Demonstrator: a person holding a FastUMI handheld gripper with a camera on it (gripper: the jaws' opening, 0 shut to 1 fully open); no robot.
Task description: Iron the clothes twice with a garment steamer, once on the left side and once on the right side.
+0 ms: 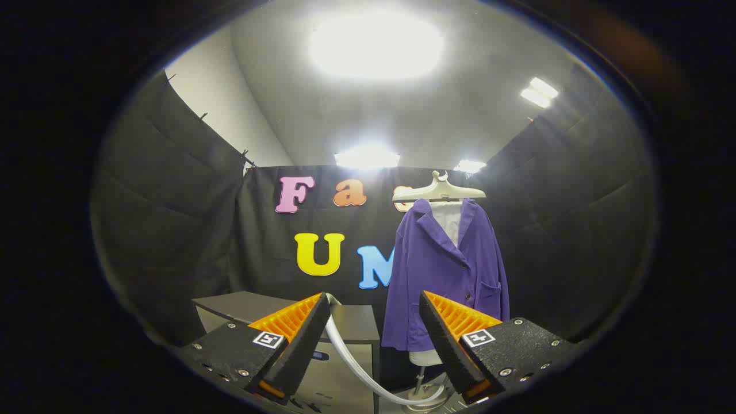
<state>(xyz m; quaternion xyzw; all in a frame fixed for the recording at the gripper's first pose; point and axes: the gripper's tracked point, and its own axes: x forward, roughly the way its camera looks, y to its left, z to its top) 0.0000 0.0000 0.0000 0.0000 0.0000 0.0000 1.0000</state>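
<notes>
Jaws of the gripper spread wide on nothing (steamer head not yet in hand), pale hose curling between them off the counter edge; beyond, purple jacket hung on its stand, front squared for steaming.

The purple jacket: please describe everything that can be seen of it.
The purple jacket hangs upright on a pale hanger over a white form on a stand. It looks like soft cloth, with lapels, dark buttons and a patch pocket. The front is closed, open only at the collar. It hangs beyond the open gripper, whose fingers touch nothing, beside a grey cabinet.
</notes>
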